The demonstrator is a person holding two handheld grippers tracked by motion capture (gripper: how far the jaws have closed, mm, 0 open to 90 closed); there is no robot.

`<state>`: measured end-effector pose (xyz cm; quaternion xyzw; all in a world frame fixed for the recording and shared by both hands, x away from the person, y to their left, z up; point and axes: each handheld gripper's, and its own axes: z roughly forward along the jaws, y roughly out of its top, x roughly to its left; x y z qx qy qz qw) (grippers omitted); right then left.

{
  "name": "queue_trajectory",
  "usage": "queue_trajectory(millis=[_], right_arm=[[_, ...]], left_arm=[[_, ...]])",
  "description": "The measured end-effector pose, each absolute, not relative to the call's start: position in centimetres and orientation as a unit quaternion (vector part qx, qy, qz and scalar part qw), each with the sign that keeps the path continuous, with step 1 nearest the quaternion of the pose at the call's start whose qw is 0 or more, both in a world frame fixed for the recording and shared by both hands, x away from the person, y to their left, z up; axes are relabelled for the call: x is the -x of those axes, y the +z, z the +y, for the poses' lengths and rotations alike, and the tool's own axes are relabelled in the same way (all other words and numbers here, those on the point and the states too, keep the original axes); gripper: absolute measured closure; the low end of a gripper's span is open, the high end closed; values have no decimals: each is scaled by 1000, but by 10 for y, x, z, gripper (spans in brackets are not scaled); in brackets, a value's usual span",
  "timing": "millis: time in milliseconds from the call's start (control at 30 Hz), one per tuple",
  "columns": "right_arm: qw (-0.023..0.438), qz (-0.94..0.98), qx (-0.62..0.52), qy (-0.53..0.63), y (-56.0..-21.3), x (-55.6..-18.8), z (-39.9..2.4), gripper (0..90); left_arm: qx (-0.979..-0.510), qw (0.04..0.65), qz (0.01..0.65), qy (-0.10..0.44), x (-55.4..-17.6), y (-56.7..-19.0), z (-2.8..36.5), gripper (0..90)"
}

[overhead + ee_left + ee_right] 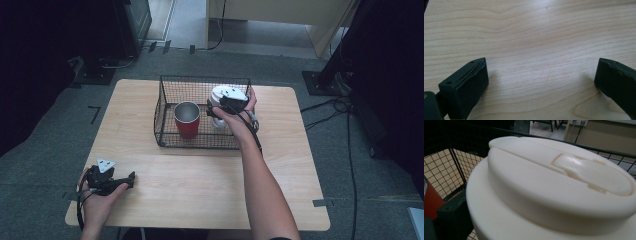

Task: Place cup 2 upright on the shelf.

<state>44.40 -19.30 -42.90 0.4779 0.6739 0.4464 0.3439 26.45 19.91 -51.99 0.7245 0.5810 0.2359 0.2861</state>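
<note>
A: What's the white thing in the basket?

B: A white container (pixel 554 195) with a stepped, round lid; the lid (pixel 564 177) has a raised band across it and a moulded tab shape set into the top. It stands in the right half of the black wire basket (pixel 165 100), which sits on the far middle of the wooden table (pixel 200 185).

A: And the right gripper?

B: The right gripper (pixel 220 111) is down inside the basket at the container, the person's right hand (pixel 235 117) wrapped round it. In the right gripper view one black jaw shows at the lower left, pressed close against the container's side; the other jaw is hidden behind the white body. I cannot tell for sure whether it is clamped on it.

A: The left one?

B: The left gripper (pixel 131 179) lies low at the near left corner of the table, in the left hand (pixel 97 200). In the left gripper view its jaws stand wide apart with bare wood between them, holding nothing.

A: Anything else close by?

B: A red cup (pixel 187 120) with a metal rim stands in the left half of the basket, just beside the container. The basket's mesh walls rise around both. Dark cables (pixel 330 107) run over the grey floor to the right of the table
</note>
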Motion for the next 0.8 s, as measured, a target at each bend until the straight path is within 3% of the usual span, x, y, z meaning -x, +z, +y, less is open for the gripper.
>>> queue_trajectory(millis=[800], right_arm=[[352, 664, -482, 450, -407, -437, -189, 0]], left_arm=[[-725, 286, 581, 236, -265, -520, 199, 0]])
